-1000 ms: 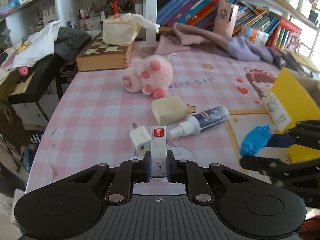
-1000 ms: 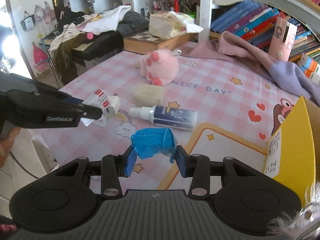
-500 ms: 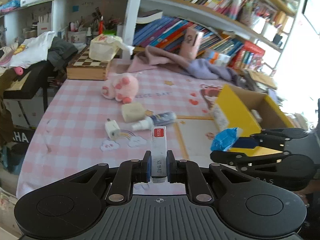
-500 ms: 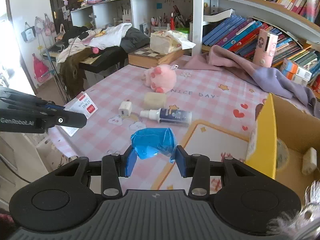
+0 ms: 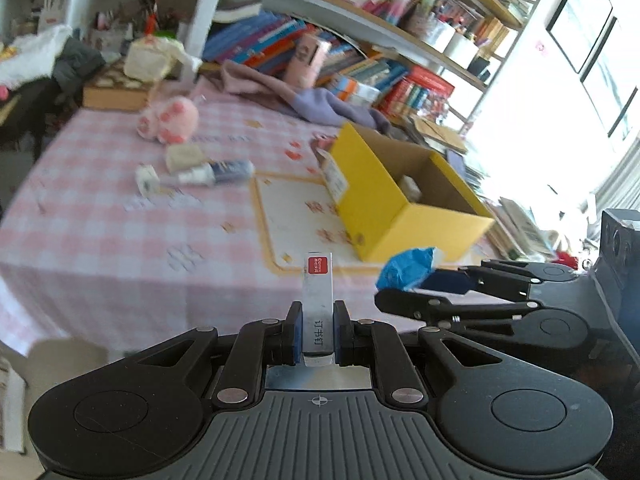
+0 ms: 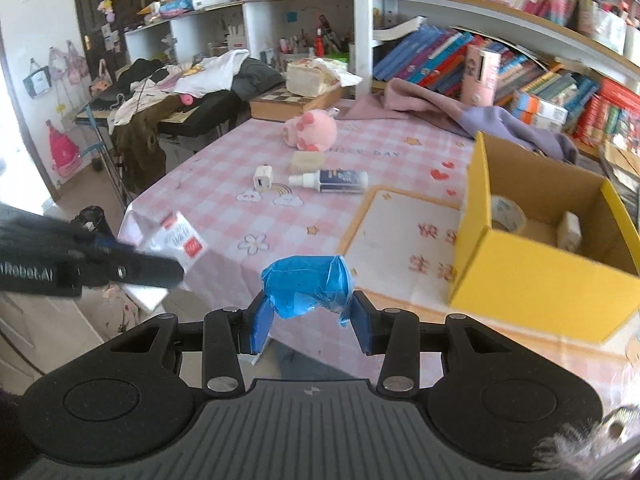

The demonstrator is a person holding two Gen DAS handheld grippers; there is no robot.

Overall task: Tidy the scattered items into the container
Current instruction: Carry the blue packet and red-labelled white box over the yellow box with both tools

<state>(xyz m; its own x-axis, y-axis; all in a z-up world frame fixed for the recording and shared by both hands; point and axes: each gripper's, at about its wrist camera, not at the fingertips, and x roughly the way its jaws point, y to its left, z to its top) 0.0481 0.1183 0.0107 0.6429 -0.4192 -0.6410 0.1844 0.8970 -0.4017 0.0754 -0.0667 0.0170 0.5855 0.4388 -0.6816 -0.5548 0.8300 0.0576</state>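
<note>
Fingers (image 5: pixel 295 332) of left gripper (image 5: pixel 317 334) clamped on narrow white staple box (image 5: pixel 317 300) with red label, box standing upright between pads, held in the air short of the worktop (image 5: pixel 100 216) edge. Fingers (image 6: pixel 262 322) of right gripper (image 6: pixel 310 320) clamped on crumpled blue plastic packet (image 6: pixel 308 284), packet bulging above the pads. Right gripper also visible in left wrist view, just right of staple box, packet pointing toward yellow cardboard box (image 6: pixel 532 276).

Yellow cardboard box open-topped, sitting on right part of worktop, near its front edge. Inside: roll of clear tape (image 6: pixel 506 212) against near-left wall, small white block (image 6: pixel 570 230) further right.

On pink checked cloth of worktop, well apart from box: white charger plug (image 6: pixel 262 178), spray bottle (image 6: pixel 332 180) lying on its side with dark label, beige eraser-like block (image 6: pixel 306 161) just behind bottle, pink plush toy (image 6: pixel 312 130) further back. Chessboard case (image 6: pixel 296 100) at far edge with a tissue pack (image 6: pixel 308 76) on top. Purple-pink garment (image 6: pixel 460 110) draped along far right of worktop, below bookshelf (image 6: pixel 520 64) crowded with books.

Left wrist view motion-blurred; fine print on staple box only partly legible.
</note>
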